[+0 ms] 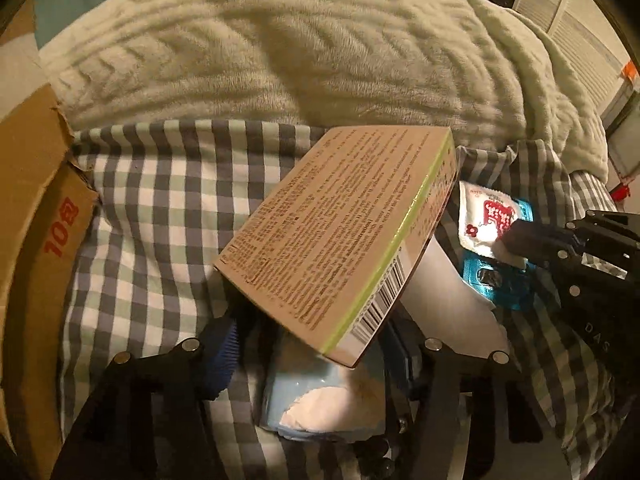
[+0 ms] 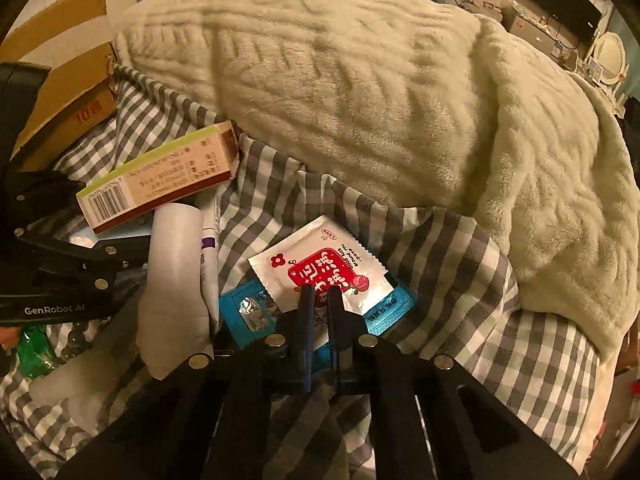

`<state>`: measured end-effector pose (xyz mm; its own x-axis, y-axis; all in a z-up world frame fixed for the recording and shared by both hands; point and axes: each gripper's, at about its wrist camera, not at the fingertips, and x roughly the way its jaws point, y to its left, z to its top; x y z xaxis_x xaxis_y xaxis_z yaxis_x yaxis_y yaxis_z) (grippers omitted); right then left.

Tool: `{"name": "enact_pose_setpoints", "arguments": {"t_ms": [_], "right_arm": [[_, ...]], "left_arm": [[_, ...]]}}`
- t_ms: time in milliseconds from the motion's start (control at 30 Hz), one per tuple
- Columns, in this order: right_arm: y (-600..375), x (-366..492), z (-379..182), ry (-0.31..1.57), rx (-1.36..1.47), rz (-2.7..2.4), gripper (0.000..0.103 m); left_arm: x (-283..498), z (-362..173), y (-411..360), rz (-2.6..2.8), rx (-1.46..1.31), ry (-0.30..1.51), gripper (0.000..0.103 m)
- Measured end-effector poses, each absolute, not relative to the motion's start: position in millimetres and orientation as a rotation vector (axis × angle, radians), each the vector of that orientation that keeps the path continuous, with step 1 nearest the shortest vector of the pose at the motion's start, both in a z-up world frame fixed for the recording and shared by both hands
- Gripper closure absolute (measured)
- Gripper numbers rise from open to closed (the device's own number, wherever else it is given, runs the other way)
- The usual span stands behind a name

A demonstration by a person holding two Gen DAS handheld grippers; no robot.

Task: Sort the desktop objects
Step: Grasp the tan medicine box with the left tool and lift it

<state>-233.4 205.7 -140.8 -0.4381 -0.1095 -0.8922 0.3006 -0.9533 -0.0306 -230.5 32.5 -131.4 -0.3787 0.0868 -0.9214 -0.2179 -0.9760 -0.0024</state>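
A tan printed box (image 1: 340, 232) with a green stripe and a barcode is tilted up off the checked sheet (image 1: 152, 200). Its lower end sits between the fingers of my left gripper (image 1: 312, 354), which is shut on it; the box hides the fingertips. In the right wrist view the same box (image 2: 160, 176) hangs at the left. My right gripper (image 2: 320, 300) is shut on the near edge of a white and red sachet (image 2: 320, 268), which lies on a blue blister pack (image 2: 248, 312). The sachet (image 1: 480, 216) also shows at the right of the left wrist view.
A white tube (image 2: 176, 272) lies between box and sachet. A pale blue packet (image 1: 320, 400) lies under the left gripper. A brown cardboard carton (image 1: 36, 200) stands at the left. A thick cream blanket (image 2: 360, 100) fills the back. Green wrapper (image 2: 32, 348) and beads lie at the lower left.
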Motion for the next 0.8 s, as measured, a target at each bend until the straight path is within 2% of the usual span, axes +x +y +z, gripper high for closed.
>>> {"name": "enact_pose_setpoints", "arguments": {"t_ms": [67, 100, 133, 167, 200, 233, 367, 433, 467, 500, 533, 600, 733, 767, 800], "right_arm": [[205, -231, -141, 0.266, 1.499, -2.442, 0.097], [204, -230, -140, 0.274, 1.497, -2.443, 0.082], [202, -229, -141, 0.298, 1.499, -2.443, 0.065], [201, -227, -141, 0.314, 1.494, -2.449, 0.030], [200, -226, -140, 0.320, 1.483, -2.446, 0.025], [198, -225, -138, 0.327, 1.457, -2.439, 0.025], [194, -232, -145, 0.372, 1.503, -2.422, 0.025], [193, -238, -155, 0.399, 1.557, -2.404, 0.027], [192, -239, -157, 0.404, 1.557, -2.412, 0.040], [193, -238, -155, 0.399, 1.544, -2.424, 0.054], [194, -237, -154, 0.384, 1.536, -2.437, 0.058], [199, -233, -153, 0.347, 1.524, -2.452, 0.074], [204, -225, -151, 0.337, 1.515, -2.486, 0.090], [209, -224, -149, 0.338, 1.507, -2.514, 0.103], [216, -223, -147, 0.332, 1.502, -2.542, 0.103]], "left_arm": [[-225, -125, 33, 2.494, -1.626, 0.215, 0.039], [-227, -120, 36, 2.521, -1.620, 0.253, 0.038], [-225, -117, 37, 2.546, -1.611, 0.320, 0.033], [-225, -115, 39, 2.569, -1.594, 0.377, 0.029], [-225, -115, 40, 2.587, -1.580, 0.418, 0.022], [-225, -113, 42, 2.603, -1.569, 0.463, 0.018], [-234, -120, 47, 2.610, -1.585, 0.491, 0.016], [-238, -127, 49, 2.597, -1.625, 0.512, 0.017], [-239, -128, 50, 2.595, -1.622, 0.504, 0.019], [-237, -126, 50, 2.593, -1.611, 0.491, 0.036], [-236, -124, 50, 2.591, -1.604, 0.479, 0.054], [-234, -122, 49, 2.594, -1.599, 0.458, 0.055], [-224, -114, 48, 2.619, -1.568, 0.428, 0.059], [-221, -111, 47, 2.627, -1.558, 0.413, 0.059], [-219, -107, 47, 2.632, -1.548, 0.391, 0.060]]}}
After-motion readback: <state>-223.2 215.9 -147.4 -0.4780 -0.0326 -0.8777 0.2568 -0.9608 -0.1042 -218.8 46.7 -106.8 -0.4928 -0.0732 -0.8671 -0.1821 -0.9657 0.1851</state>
